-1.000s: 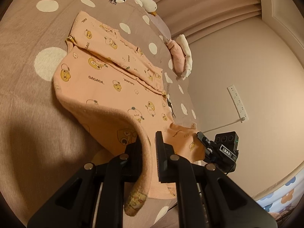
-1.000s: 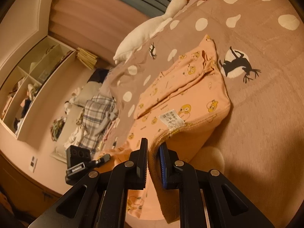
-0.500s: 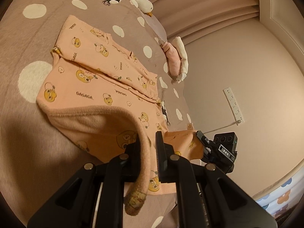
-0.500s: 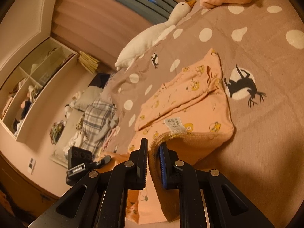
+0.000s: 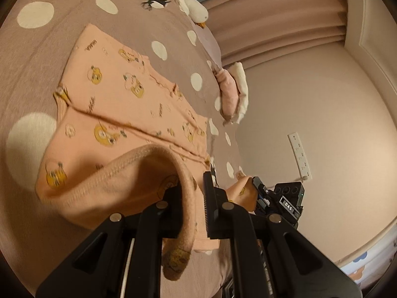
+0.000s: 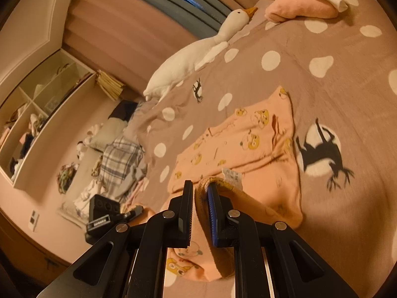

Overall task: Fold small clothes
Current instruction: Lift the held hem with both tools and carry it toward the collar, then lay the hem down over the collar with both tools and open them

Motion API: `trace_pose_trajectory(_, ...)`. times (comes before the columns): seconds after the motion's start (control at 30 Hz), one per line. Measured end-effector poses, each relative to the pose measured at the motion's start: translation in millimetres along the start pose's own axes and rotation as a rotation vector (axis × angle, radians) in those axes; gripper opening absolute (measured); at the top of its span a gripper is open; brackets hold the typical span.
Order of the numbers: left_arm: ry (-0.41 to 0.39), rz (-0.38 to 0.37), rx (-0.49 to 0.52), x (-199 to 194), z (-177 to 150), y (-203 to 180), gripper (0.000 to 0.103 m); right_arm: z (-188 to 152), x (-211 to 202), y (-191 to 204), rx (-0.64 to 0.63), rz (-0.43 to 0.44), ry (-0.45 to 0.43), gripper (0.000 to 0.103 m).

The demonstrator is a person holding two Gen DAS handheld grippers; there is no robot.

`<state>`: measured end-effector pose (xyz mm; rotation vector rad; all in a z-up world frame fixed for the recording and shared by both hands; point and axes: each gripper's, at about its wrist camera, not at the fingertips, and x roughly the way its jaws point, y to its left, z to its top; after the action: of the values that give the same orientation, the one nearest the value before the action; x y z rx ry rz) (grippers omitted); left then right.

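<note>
We see a small peach-coloured fleece garment printed with yellow cartoon chicks [image 5: 129, 94] lying on a bed covered by a taupe blanket with white polka dots and black deer silhouettes [image 5: 34, 57]. Most of the garment rests flat on the blanket, with a folded layer across its middle; its near edge is lifted off the bed and curls back toward the cameras.

Our left gripper [image 5: 196, 198] has its jaws drawn narrow and clamped on the thick stitched hem of that raised edge, which arches up from the bed and hangs down between the black fingers. Our right gripper [image 6: 200, 207] likewise holds the hem, its jaws narrow with the cloth pinched between them; a white care label [image 6: 232, 176] sticks out just beyond the fingertips. In each view the other gripper shows low at the side, gripping the same edge farther along.

Beyond the garment lie a long white plush goose with an orange beak [image 6: 198, 57] and a pink and white bundle of cloth [image 6: 301, 5], both well apart from it. A white multi-socket strip [image 5: 299, 156] sits on the wall.
</note>
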<state>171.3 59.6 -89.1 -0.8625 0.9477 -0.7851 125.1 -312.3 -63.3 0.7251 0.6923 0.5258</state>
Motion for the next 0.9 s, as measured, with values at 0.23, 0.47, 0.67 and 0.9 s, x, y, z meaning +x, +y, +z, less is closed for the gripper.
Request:
trace_pose_trajectory(0.23,-0.032,-0.006,-0.026,0,26,5,0.009,22,25,-15,0.054,0.024,0.014,0.011)
trace_pose_trajectory(0.47,-0.117,0.025,-0.014,1,65,2,0.009,50,42,-19,0.109,0.056,-0.055,0.011)
trace_pose_trajectory(0.67,-0.179,0.072,-0.022,7,107,11,0.009,80,51,-26,0.129,-0.001,-0.142,0.011)
trace_pose_trajectory(0.9,-0.140,0.251,-0.057,40,141,41,0.009,99,79,-61,0.190,-0.166,-0.121,0.011)
